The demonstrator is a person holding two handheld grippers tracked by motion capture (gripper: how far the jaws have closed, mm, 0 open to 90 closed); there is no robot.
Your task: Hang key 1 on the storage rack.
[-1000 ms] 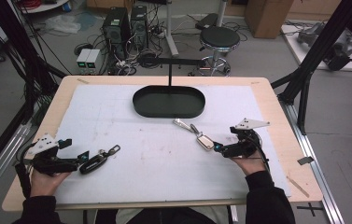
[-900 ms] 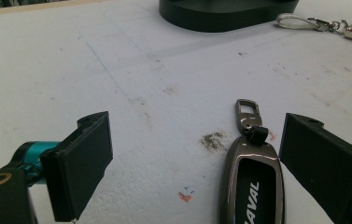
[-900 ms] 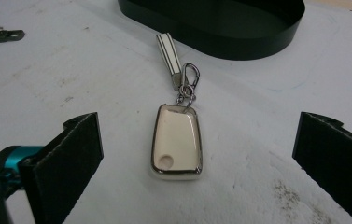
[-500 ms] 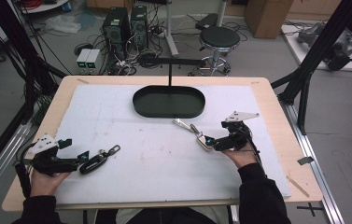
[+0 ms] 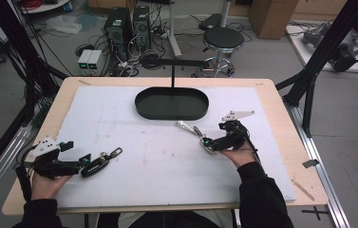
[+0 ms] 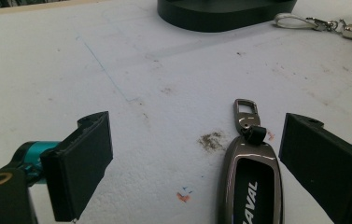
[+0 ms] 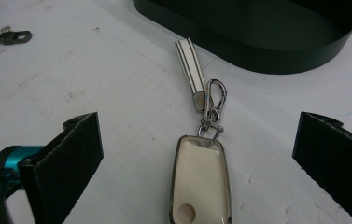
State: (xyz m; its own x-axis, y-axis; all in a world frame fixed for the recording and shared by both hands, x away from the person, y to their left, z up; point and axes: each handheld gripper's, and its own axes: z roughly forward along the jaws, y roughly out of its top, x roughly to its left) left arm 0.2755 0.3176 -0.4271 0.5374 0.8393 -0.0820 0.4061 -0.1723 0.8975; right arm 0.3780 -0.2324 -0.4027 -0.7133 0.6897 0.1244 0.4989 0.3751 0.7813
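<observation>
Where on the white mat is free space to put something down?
Free: the wide middle between the black key fob and the white key fob, and the mat's far left corner beside the black tray. Crowded: right of centre, below the tray.

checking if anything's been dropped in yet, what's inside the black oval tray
The black oval tray looks empty in the high view: just dark floor. In the right gripper view its near wall hides part of the inside.

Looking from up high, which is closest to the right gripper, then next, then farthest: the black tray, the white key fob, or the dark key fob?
1. white key fob, between the right gripper jaws.
2. black tray, up toward the table's far side.
3. dark key fob, far over by the left gripper.
</observation>
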